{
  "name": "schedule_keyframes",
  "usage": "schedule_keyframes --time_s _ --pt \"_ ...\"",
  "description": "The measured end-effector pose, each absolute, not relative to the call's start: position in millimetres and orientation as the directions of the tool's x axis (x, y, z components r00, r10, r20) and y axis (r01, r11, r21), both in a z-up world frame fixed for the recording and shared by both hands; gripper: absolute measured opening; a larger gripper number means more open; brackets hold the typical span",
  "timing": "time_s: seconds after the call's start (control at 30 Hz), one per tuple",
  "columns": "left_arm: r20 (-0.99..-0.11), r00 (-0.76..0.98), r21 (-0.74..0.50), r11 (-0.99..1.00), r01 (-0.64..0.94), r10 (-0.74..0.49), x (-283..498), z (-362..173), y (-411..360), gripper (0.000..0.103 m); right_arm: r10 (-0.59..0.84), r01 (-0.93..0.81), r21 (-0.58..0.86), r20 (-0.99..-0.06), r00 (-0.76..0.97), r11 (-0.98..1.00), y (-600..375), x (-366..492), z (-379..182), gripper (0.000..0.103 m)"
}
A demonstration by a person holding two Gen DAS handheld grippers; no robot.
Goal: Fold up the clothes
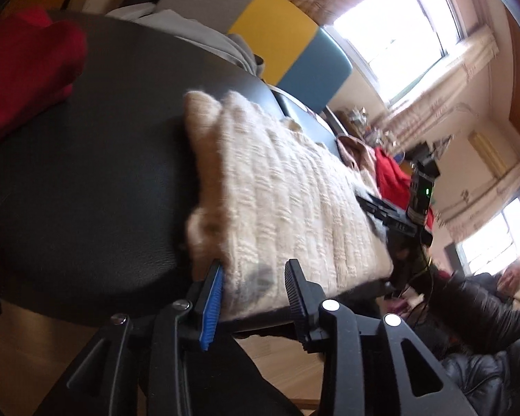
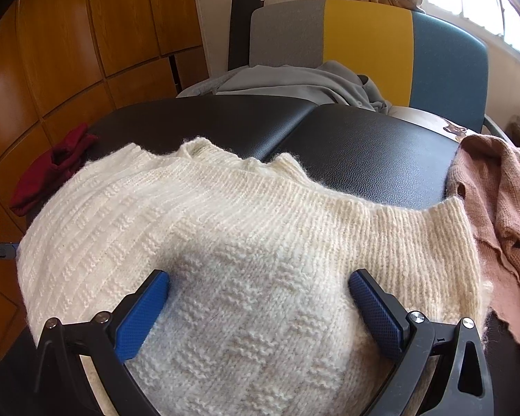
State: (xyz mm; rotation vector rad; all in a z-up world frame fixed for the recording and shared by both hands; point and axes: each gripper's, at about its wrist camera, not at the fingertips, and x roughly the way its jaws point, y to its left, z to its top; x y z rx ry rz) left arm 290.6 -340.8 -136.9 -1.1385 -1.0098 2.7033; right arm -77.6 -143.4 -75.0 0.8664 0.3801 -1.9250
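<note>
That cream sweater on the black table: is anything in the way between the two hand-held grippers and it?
Nothing visible. The cream sweater lies directly under the open right hand-held gripper, and its edge sits between the left hand-held gripper fingers. The red garment and pink garment lie off to either side.

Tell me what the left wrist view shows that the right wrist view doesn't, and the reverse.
Only the left wrist view: the left gripper open at the sweater's edge, the right gripper's body, a dark jacket, a wall air conditioner.
Only the right wrist view: the right gripper open on the sweater, the wooden cabinets.
Both: the cream sweater, black bench, red garment, grey garment, striped chair, window.
</note>
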Motion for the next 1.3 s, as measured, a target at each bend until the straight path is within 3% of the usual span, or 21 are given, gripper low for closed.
schedule_keyframes --time_s 0.13,0.33,0.43,0.5,0.53,0.63,0.73,0.9,1.03,1.17,1.3 --pt "-0.677 -0.712 -0.469 -0.855 0.222 0.186 291 -127 -337 0.036 -0.647 0.865 0.096 -0.705 -0.291 -0.493 -143 -78 -75 0.103" --pt "-0.713 -0.634 -0.483 -0.865 0.137 0.298 255 -140 -342 0.036 -0.650 0.866 0.098 -0.703 -0.288 -0.490 -142 -80 -75 0.103" --pt "-0.645 -0.647 -0.575 -0.816 0.059 0.407 253 -131 -338 0.034 -0.651 0.866 0.098 -0.702 -0.289 -0.491 -141 -81 -75 0.103" --pt "-0.640 -0.634 -0.569 -0.822 0.011 0.435 256 -126 -333 0.021 -0.651 0.866 0.100 -0.702 -0.287 -0.490 -141 -81 -75 0.103" --pt "-0.669 -0.624 -0.536 -0.844 0.029 0.403 257 -126 -332 0.006 -0.652 0.866 0.103 -0.702 -0.286 -0.490 -141 -82 -76 0.103" --pt "-0.733 -0.606 -0.484 -0.863 0.144 0.310 268 -140 -349 0.005 -0.655 0.866 0.108 -0.701 -0.282 -0.489 -142 -83 -76 0.103" --pt "-0.717 -0.623 -0.541 -0.813 0.214 0.313 281 -158 -364 0.005 -0.657 0.866 0.110 -0.700 -0.281 -0.488 -143 -84 -77 0.103" --pt "-0.693 -0.658 -0.536 -0.820 0.199 0.293 282 -143 -359 0.011 -0.657 0.866 0.109 -0.699 -0.281 -0.487 -143 -84 -77 0.103" --pt "-0.652 -0.730 -0.526 -0.815 0.242 0.204 261 -121 -392 0.027 -0.658 0.866 0.109 -0.698 -0.283 -0.488 -143 -86 -77 0.103" --pt "-0.681 -0.713 -0.459 -0.858 0.233 0.171 208 -115 -407 0.029 -0.661 0.867 0.112 -0.696 -0.280 -0.485 -141 -88 -77 0.103" --pt "-0.733 -0.642 -0.444 -0.873 0.202 0.224 160 -124 -411 0.033 -0.666 0.867 0.118 -0.693 -0.278 -0.484 -140 -87 -76 0.103"
